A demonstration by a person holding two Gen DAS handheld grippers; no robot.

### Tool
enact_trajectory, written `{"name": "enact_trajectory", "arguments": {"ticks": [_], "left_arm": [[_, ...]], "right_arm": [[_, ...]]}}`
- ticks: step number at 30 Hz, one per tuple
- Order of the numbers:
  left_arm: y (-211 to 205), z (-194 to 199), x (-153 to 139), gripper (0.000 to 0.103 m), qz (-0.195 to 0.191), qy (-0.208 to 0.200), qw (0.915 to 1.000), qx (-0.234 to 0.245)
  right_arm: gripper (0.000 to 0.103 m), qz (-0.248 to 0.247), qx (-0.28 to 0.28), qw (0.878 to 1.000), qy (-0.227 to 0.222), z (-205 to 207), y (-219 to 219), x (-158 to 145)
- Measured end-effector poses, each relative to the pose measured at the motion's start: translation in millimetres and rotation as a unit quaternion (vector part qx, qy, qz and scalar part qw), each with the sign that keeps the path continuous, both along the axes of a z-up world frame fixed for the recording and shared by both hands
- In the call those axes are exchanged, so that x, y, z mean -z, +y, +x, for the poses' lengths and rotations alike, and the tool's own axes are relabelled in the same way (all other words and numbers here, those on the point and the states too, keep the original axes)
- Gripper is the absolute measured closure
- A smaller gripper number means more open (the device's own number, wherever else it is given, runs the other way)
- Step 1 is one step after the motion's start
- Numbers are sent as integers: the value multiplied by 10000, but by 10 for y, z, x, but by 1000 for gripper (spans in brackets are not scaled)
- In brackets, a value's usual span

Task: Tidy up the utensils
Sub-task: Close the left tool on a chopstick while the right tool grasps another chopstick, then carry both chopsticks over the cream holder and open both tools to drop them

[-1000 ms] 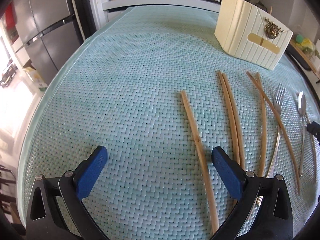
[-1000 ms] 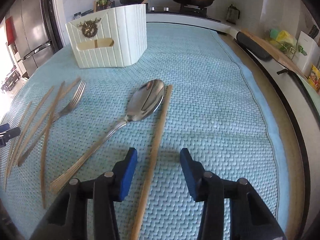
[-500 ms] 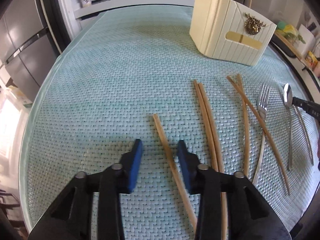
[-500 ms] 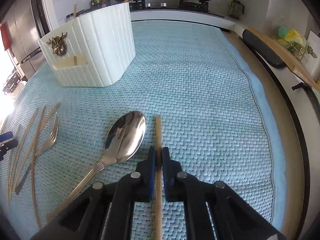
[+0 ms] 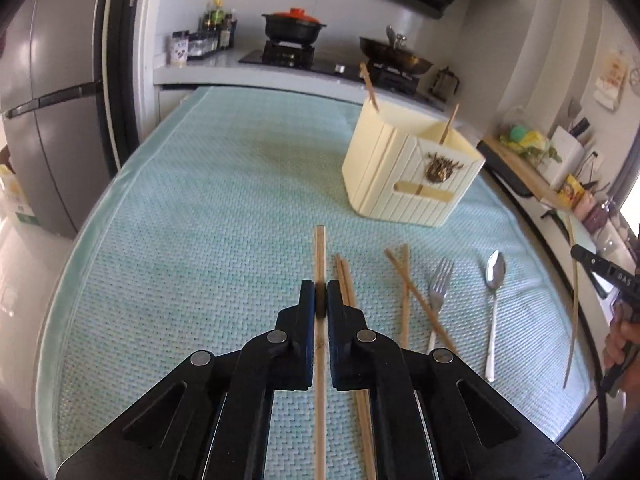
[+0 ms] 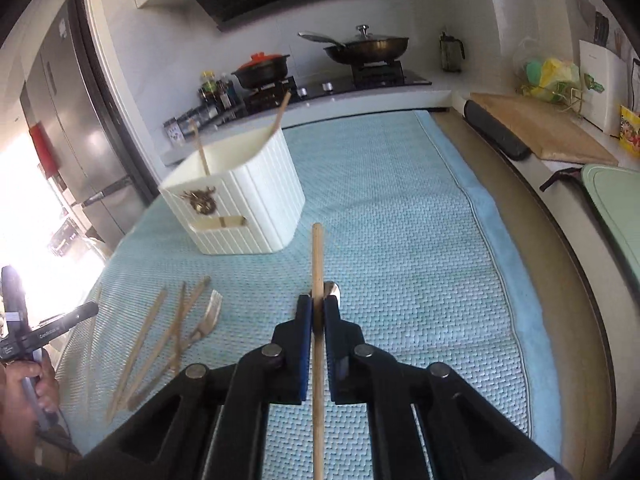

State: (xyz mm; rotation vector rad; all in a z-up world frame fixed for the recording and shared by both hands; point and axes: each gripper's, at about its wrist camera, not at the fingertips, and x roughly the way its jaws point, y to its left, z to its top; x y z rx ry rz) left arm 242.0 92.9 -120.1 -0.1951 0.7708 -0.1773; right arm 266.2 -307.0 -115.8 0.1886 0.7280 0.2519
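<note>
My left gripper point(image 5: 320, 292) is shut on a wooden chopstick point(image 5: 320, 248) and holds it above the teal mat. My right gripper point(image 6: 317, 308) is shut on another wooden chopstick point(image 6: 317, 256), also lifted. The cream utensil holder point(image 5: 408, 176) stands ahead with two chopsticks upright in it; it also shows in the right wrist view point(image 6: 240, 200). Several chopsticks point(image 5: 408, 292), a fork point(image 5: 438, 288) and a spoon point(image 5: 494, 280) lie on the mat. In the right wrist view the chopsticks point(image 6: 160, 332) and fork point(image 6: 208, 320) lie at left.
The teal woven mat point(image 5: 200, 220) covers the table. A fridge point(image 5: 52, 100) stands at left. The stove with a red-lidded pot point(image 5: 294, 28) and a wok point(image 6: 364, 48) is behind. A wooden board point(image 6: 536, 128) lies on the right counter.
Both grippers have lifted their chopsticks off the mat and risen, facing the holder. The left gripper has shut on its chopstick; the right stayed shut on its own.
</note>
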Motion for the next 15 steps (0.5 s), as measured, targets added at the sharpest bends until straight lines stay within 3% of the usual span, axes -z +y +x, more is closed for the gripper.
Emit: {"name": "enact_trajectory", "arguments": {"ticks": [7, 15], "left_arm": [[92, -381, -565, 99, -229, -802, 9965, 32], [130, -574, -871, 99, -486, -1292, 9904, -13]], "right_arm": [[97, 103, -163, 9973, -713, -353, 59, -516], [97, 130, -321, 9911, -1287, -669, 156, -829]]}}
